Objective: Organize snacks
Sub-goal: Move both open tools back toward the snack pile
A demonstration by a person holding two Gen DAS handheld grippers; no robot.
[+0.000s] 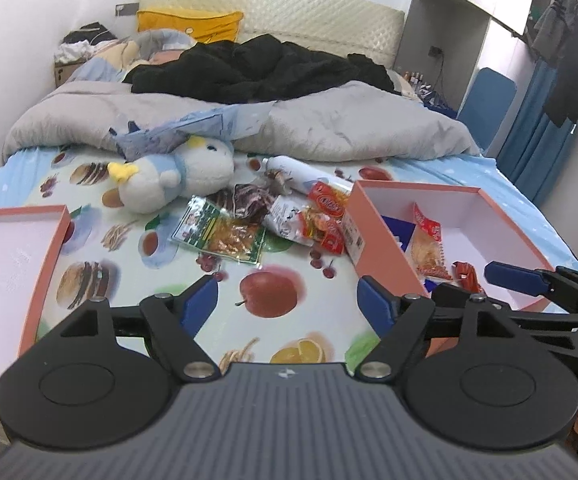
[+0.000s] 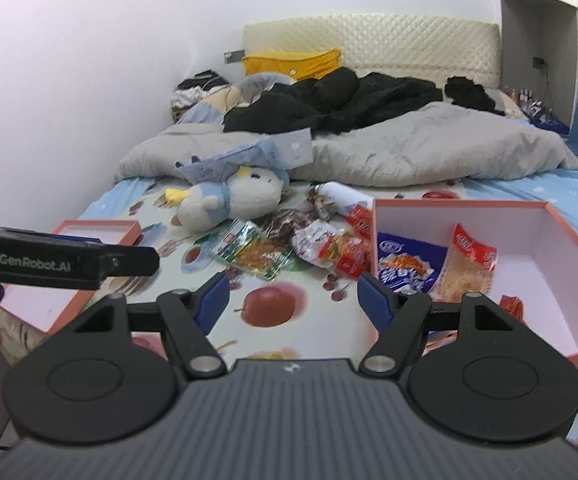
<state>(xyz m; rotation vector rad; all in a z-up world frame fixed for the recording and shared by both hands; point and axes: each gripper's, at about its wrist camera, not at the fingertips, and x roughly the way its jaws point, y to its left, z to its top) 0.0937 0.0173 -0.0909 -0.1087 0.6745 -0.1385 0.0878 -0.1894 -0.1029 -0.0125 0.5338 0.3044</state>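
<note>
A pile of snack packets (image 1: 289, 216) lies on the fruit-print sheet mid-bed: a green packet (image 1: 221, 234), a red-orange packet (image 1: 329, 208), a white bottle (image 1: 301, 172). The pile also shows in the right wrist view (image 2: 309, 244). A pink box (image 2: 561, 224) on the right holds a blue packet (image 2: 405, 264), an orange-red packet (image 2: 469, 264) and a small red item (image 1: 465, 274). My left gripper (image 1: 287, 300) is open and empty above the sheet, short of the pile. My right gripper (image 2: 293, 296) is open and empty, its right finger at the box's near corner.
A second pink box (image 1: 45, 248) lies at the bed's left edge. A plush penguin (image 1: 177, 176) sits behind the pile. A grey duvet (image 1: 329, 120) and black clothes (image 1: 257, 68) cover the far half. The other gripper shows in each view's edge.
</note>
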